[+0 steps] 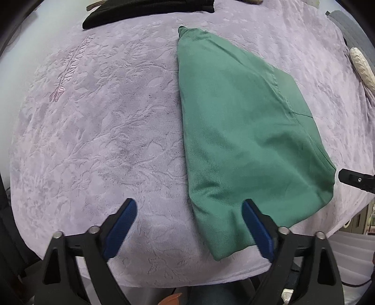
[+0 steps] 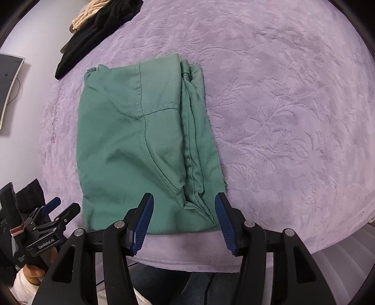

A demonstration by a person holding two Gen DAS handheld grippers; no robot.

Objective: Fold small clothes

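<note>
A green garment (image 1: 246,131) lies folded into a flat oblong on the lilac embossed blanket (image 1: 105,140). My left gripper (image 1: 188,207) points down over its near left corner with its jaws wide open; the right finger hovers over the cloth and the left one over bare blanket. In the right wrist view the garment (image 2: 145,140) shows seams and stacked folded edges on its right side. My right gripper (image 2: 184,201) stands open above the near right corner, pads clear of the cloth. The left gripper (image 2: 62,207) shows at the lower left, held by a hand (image 2: 30,272).
Black clothing (image 1: 145,11) and a beige piece (image 2: 86,16) lie at the far side. A cream knitted item (image 1: 361,68) sits at the right edge. The blanket's near edge (image 2: 187,262) runs just below the grippers. A monitor (image 2: 9,86) stands off to the left.
</note>
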